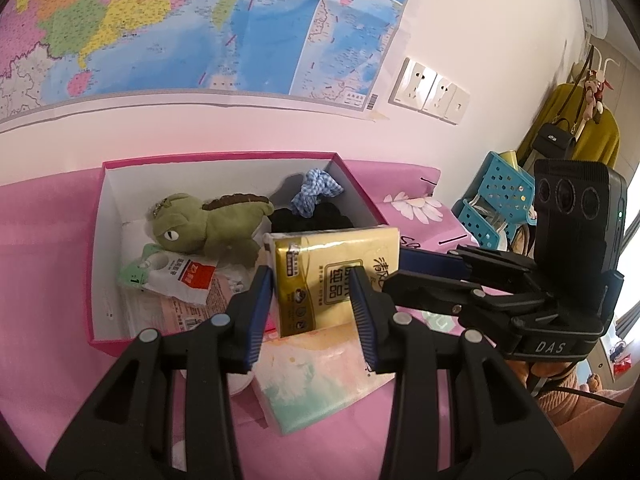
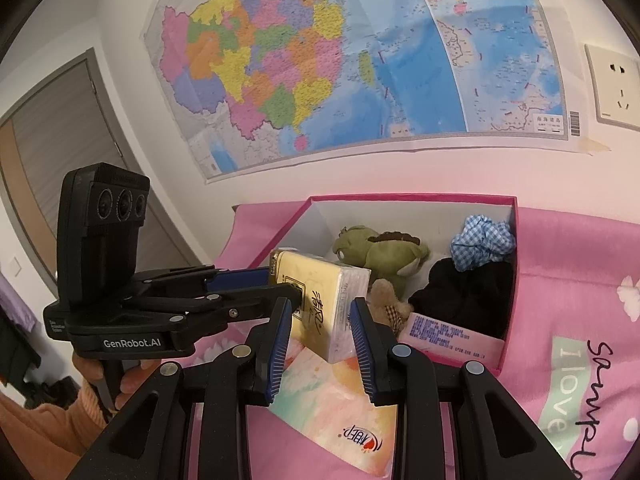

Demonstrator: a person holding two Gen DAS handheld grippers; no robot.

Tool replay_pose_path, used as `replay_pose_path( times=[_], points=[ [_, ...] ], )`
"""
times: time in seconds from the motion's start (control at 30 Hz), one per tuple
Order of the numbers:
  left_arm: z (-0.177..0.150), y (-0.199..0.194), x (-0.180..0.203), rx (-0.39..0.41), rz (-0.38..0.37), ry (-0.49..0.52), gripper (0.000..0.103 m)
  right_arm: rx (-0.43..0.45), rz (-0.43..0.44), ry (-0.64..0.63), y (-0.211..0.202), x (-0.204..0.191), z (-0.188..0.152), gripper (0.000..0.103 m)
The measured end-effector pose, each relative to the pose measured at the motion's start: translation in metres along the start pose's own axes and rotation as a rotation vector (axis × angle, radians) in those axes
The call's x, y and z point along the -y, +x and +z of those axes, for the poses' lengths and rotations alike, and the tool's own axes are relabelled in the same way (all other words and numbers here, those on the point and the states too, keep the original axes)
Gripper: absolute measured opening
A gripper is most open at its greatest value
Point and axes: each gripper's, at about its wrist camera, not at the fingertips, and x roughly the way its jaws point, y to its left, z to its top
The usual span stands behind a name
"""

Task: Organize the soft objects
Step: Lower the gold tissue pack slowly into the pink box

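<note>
1. Standing on end, the yellow tissue pack [image 1: 334, 276] has its long axis upright, leaning slightly toward the pink box [image 1: 224, 158] at the box's near right corner.
2. Left tongs [image 1: 308, 316] and right tongs [image 2: 320, 342] both clamp the pack.
3. Beneath it, a pastel tissue pack [image 1: 316, 384] lies flat on the pink bed [image 1: 40, 240].

White wall carries a big colourful map [image 2: 344, 68] (sockets [image 1: 430, 94] at three o'clock), grey door [image 2: 52, 152] at nine.
</note>
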Motion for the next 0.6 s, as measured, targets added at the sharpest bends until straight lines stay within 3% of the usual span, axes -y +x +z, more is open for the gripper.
replay_pose_path(
  times=[0.6],
  points=[
    [0.0080, 0.0026, -0.0037, 0.006, 0.018, -0.006, 0.041, 0.005, -0.010, 0.004, 0.0062, 0.0025, 0.0061, 0.031]
  ],
)
